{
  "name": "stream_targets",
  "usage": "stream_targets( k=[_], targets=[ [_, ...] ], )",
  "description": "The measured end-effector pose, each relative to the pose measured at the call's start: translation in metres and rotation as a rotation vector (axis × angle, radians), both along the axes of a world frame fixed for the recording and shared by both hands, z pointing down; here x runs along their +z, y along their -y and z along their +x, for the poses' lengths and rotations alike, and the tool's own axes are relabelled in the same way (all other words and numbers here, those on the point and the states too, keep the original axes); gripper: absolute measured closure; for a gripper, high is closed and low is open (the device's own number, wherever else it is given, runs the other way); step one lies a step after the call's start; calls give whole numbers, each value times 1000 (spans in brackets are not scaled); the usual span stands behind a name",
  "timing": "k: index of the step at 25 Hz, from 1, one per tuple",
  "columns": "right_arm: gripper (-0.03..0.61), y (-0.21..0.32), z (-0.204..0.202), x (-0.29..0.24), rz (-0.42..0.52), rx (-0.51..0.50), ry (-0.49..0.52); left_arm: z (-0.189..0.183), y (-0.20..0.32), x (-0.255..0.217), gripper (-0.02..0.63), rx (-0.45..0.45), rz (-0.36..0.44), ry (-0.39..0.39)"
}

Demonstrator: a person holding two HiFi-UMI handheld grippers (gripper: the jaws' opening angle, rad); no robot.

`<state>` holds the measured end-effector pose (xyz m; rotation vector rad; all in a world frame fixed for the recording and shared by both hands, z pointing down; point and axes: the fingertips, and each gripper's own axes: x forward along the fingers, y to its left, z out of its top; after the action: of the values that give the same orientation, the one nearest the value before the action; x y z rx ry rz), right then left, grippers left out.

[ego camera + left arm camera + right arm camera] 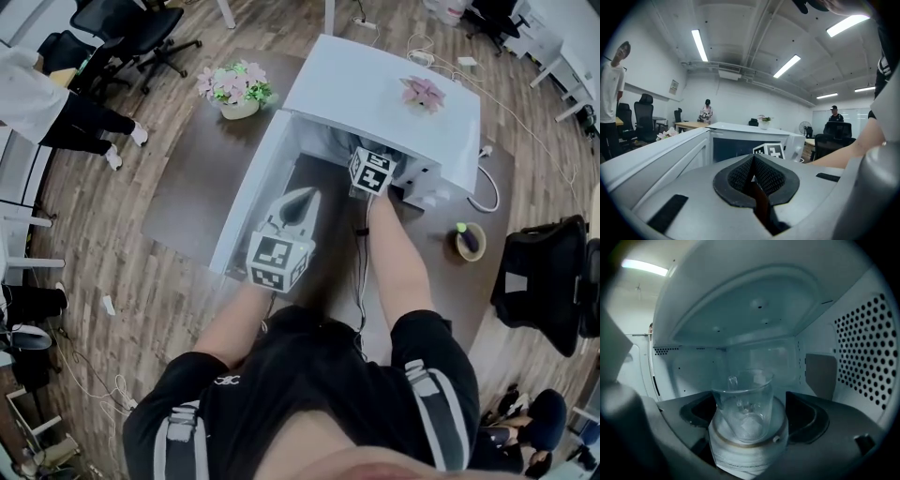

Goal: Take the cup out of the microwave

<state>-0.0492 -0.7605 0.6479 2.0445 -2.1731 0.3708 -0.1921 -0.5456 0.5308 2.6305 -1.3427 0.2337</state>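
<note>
The left gripper [302, 197] hangs outside the microwave [375, 94], just in front of its open door [248, 192]. Its pads are pressed together on nothing, so it has no part in the lift.

Further in, the right gripper [751, 416] is past the microwave's mouth and inside the chamber. Its jaws appear clamped on the cup [743, 397], one pad on each side of the cup's white lower part. The cup is clear glass, roughly upright, with a small handle turned to the left. It sits mid-chamber, straight ahead along the gripper's line, so I judge the way out is a straight pull back toward the person.

Room for that looks fair. The perforated wall on the right and the door-side wall on the left both stand well apart from the jaws, and the roof is high above the rim. The door swung out to the microwave's left leaves the mouth open. The table [187, 187] in front has bare space for setting down.
</note>
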Motion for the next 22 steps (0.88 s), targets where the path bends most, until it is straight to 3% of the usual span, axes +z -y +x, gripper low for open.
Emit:
stream_targets(
  k=[8, 10, 12, 22],
  targets=[
    [144, 16, -3, 11, -31, -43, -68, 0, -2, 11, 614, 15, -24, 16],
    [198, 15, -3, 10, -33, -60, -80, 1, -2, 9, 614, 15, -19, 15],
    [201, 11, -4, 10, -35, -73, -81, 3, -3, 6, 614, 17, -14, 14],
    [202, -45, -9, 4, -15, -115, -65, 10, -18, -7, 613, -15, 19, 0]
  ],
)
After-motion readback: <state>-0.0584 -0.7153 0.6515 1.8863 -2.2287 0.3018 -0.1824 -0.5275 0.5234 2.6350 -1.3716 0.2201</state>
